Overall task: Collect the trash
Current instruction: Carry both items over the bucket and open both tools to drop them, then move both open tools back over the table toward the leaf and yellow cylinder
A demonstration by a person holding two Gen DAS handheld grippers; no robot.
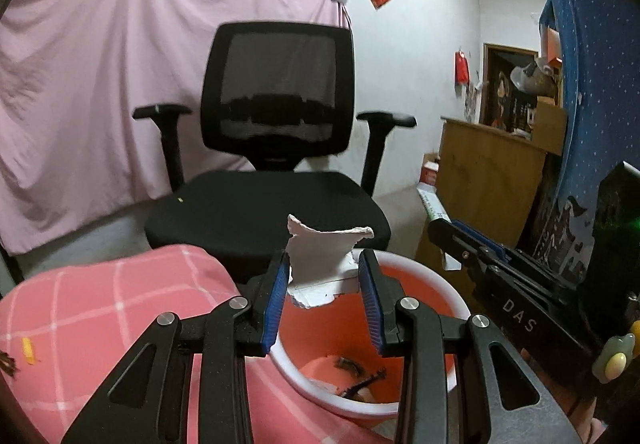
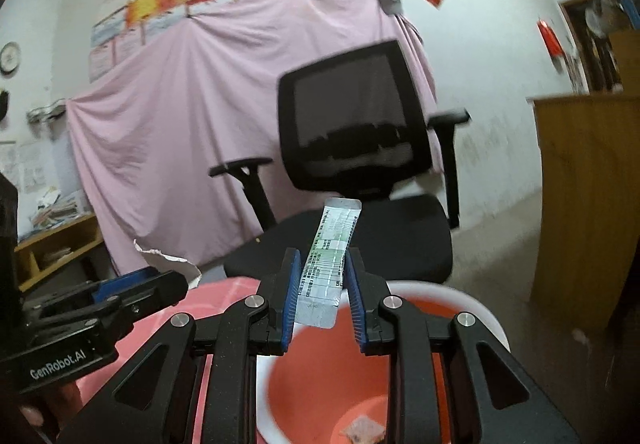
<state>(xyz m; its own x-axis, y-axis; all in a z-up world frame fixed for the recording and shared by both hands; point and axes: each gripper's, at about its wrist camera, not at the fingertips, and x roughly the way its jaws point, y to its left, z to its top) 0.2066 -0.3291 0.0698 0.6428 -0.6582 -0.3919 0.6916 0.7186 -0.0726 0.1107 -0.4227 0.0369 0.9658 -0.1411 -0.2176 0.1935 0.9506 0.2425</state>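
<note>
both grippers over the bin (image 1: 448,284): left gripper (image 1: 325,296) pinches paper (image 1: 320,256), right gripper (image 2: 322,296) clamps sachet (image 2: 330,264) upright toward 12 o'clock, bin at 6.

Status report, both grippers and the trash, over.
Left gripper shut on torn white paper. Right gripper shut on sachet wrapper. Both above pink bin. Nothing in the way.

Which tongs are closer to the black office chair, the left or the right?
Too close to call. The left tongs, holding torn white paper, and the right tongs, holding a sachet, both hover over the red bin before the black office chair.
</note>
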